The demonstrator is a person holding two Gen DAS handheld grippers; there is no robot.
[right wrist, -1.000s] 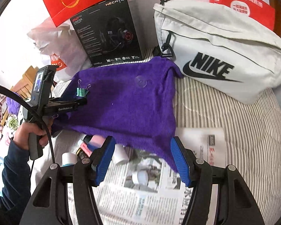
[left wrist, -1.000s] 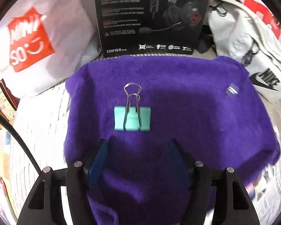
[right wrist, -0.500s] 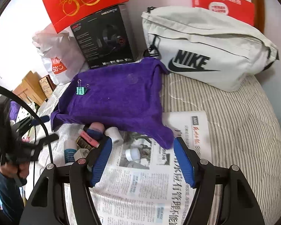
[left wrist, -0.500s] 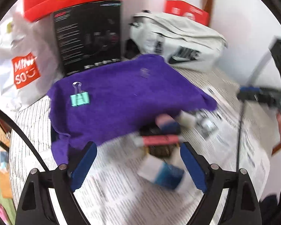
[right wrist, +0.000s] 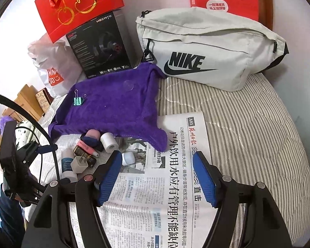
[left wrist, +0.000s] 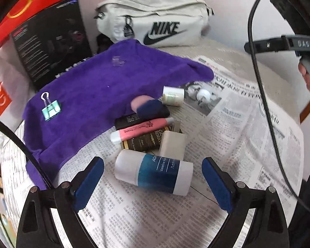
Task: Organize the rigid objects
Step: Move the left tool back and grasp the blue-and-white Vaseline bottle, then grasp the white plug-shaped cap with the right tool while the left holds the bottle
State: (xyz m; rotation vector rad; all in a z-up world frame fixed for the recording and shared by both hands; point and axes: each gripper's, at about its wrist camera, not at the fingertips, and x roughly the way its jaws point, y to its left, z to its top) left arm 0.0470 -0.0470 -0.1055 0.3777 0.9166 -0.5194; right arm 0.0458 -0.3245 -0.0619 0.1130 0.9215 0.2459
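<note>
Left wrist view: the left tongs (left wrist: pixel 153 184) are opening wide, nothing pinched; the white-and-blue bottle (left wrist: pixel 154 171) is lying between the pads, low in the middle.
Risk here: the bottle is round, so it may be rolling away on the newspaper (left wrist: pixel 233 136).
Pile risk: the white plug (left wrist: pixel 172 144) and pink tube (left wrist: pixel 140 130) are touching it and may be getting knocked.
Right wrist view: the right tongs (right wrist: pixel 157 177) are opening, holding nothing, over the newspaper.
Small risk: the white cap (right wrist: pixel 127 158) is sitting just beside the left pad and may be getting bumped.
Done already: the green clip (right wrist: pixel 78 100) is resting on the purple towel (right wrist: pixel 117 111), left of middle.
</note>
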